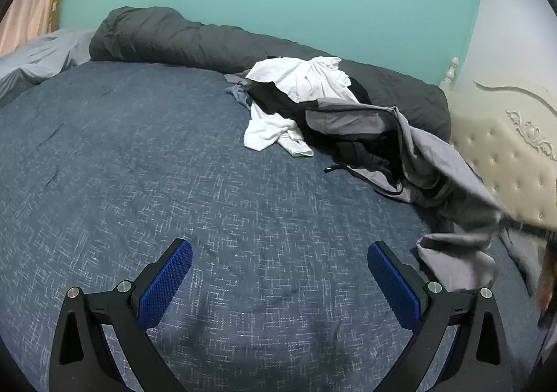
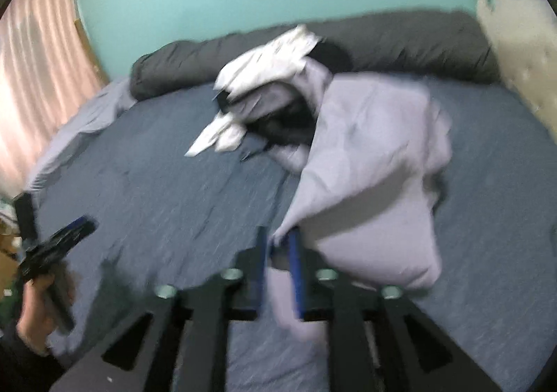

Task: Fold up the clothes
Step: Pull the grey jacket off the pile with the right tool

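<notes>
A heap of clothes lies at the far right of the bed: a white garment [image 1: 303,79], a black garment [image 1: 275,96] and a grey garment [image 1: 435,162]. The grey garment [image 2: 376,155] stretches from the heap toward my right gripper [image 2: 278,246]. Its corner sits between the blue pads [image 2: 297,266], and a narrow gap shows between them. This view is blurred. My left gripper [image 1: 278,263] hovers open and empty over the blue bedsheet [image 1: 174,166], left of the grey cloth. It also shows in the right wrist view, where a hand [image 2: 34,315] holds the left gripper [image 2: 66,235].
A rolled dark grey duvet [image 1: 195,40] runs along the teal wall behind the heap. A cream tufted headboard [image 1: 504,155] stands at the right. A pink curtain [image 2: 38,79] hangs at the left, with a pale grey sheet [image 1: 41,58] below it.
</notes>
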### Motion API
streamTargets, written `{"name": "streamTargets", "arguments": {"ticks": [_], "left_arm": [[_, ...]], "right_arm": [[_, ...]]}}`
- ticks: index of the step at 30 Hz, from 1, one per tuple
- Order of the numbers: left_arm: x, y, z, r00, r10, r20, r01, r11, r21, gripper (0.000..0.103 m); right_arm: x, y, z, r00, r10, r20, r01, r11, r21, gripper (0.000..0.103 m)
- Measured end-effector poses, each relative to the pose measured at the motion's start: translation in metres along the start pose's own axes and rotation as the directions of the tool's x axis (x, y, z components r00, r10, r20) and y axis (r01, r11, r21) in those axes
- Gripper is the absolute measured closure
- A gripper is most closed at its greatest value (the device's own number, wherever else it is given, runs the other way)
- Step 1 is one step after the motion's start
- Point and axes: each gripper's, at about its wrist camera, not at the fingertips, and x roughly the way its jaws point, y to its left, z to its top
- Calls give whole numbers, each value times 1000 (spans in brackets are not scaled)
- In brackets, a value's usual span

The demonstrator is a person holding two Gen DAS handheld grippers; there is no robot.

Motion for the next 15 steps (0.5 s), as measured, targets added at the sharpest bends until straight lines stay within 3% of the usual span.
{"name": "streamTargets", "arguments": {"ticks": [4,6,12,15], "left_arm": [[3,0,-2,1000,5,-8,-5,1000,2,0],[5,1,-3,1000,7,-11,-7,1000,3,0],[11,1,-8,999,9,-32,-8,1000,18,0],[16,2,-10,999,9,-45,-8,1000,21,0]], "right_arm": [[27,-13,40,994,-113,7,113,993,-19,57],[43,-24,57,985,-170,1,170,985,-17,36],[118,-57,102,947,-279,-157,286,958,24,35],[154,-70,104,910,-333,-248,346,938,8,35]]}}
